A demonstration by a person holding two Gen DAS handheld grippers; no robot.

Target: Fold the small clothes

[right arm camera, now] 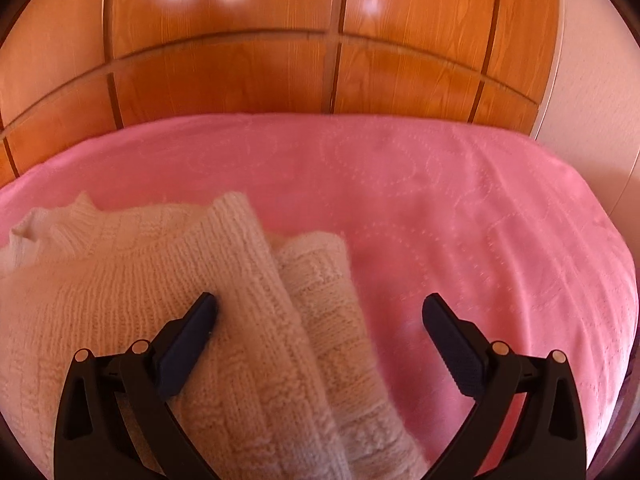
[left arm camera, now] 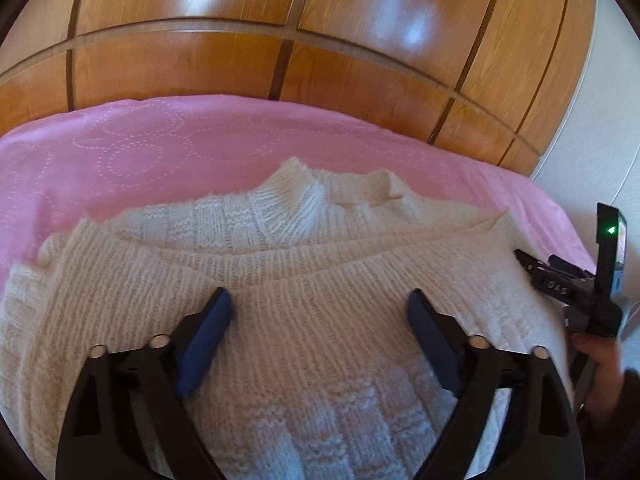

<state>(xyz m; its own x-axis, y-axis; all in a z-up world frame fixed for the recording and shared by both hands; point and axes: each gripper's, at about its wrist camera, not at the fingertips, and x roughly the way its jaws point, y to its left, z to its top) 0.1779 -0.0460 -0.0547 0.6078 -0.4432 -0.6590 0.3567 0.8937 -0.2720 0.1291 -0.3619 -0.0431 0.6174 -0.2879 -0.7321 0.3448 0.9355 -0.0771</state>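
Nearest the left wrist camera, the left gripper (left arm camera: 319, 312) hangs over the white knitted sweater (left arm camera: 280, 280) with its jaws spread wide; nothing is pinched between them, and the blue pads (left arm camera: 208, 340) stand clear on either side of a band of ribbed knit. The sweater lies on the pink bedspread (left arm camera: 120, 152) of a bed, folded over on itself, its long axis running across the view from left to right. Its collar (left arm camera: 304, 188) points away from the camera, toward the wooden wardrobe (left arm camera: 280, 40) beyond the bed. A folded layer of ribbed knit lies crosswise over the body, just this side of the collar.

In the right wrist view, the right gripper (right arm camera: 320, 312) is also spread wide and holds nothing. Its left finger sits over the sweater's near right edge, where a folded sleeve (right arm camera: 320, 280) lies along the body; its right finger is over bare bedspread. The right gripper and a hand (left arm camera: 600, 364) show at the sweater's right edge.
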